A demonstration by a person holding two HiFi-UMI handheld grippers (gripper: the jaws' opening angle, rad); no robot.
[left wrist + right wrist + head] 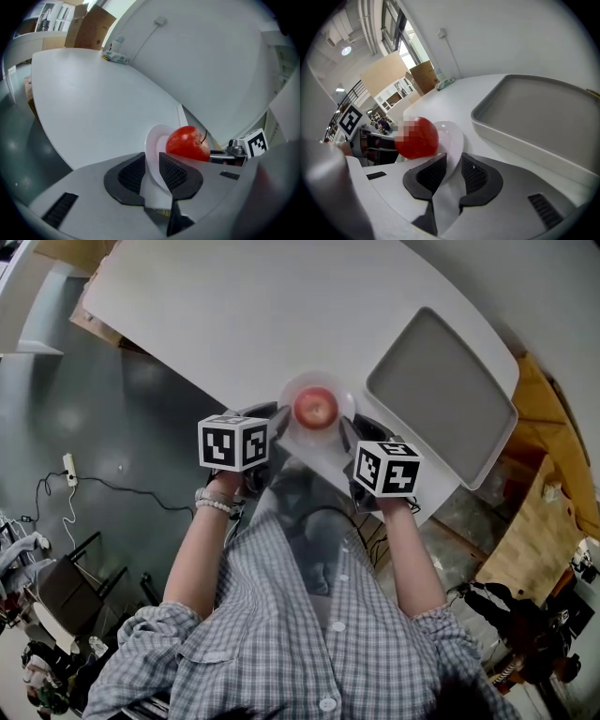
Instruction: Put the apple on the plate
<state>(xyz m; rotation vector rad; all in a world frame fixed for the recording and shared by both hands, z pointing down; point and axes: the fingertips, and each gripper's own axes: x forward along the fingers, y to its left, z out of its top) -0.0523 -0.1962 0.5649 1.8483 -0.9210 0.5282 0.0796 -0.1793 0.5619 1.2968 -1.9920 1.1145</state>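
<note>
A red apple (316, 407) rests on a small white plate (292, 388) at the near edge of the white table (234, 315). My left gripper (273, 427) is shut on the plate's left rim and my right gripper (351, 432) is shut on its right rim. In the left gripper view the plate's rim (153, 139) is pinched at my left gripper (153, 168), with the apple (187, 143) just beyond. In the right gripper view my right gripper (453, 171) clamps the plate's rim (453, 135), and the apple (417, 138) sits to the left.
A large grey tray (441, 395) lies on the table right of the plate, close to my right gripper; its rim (525, 136) shows in the right gripper view. Cardboard boxes (91, 26) stand past the table's far end. Floor, cables and chairs lie below left.
</note>
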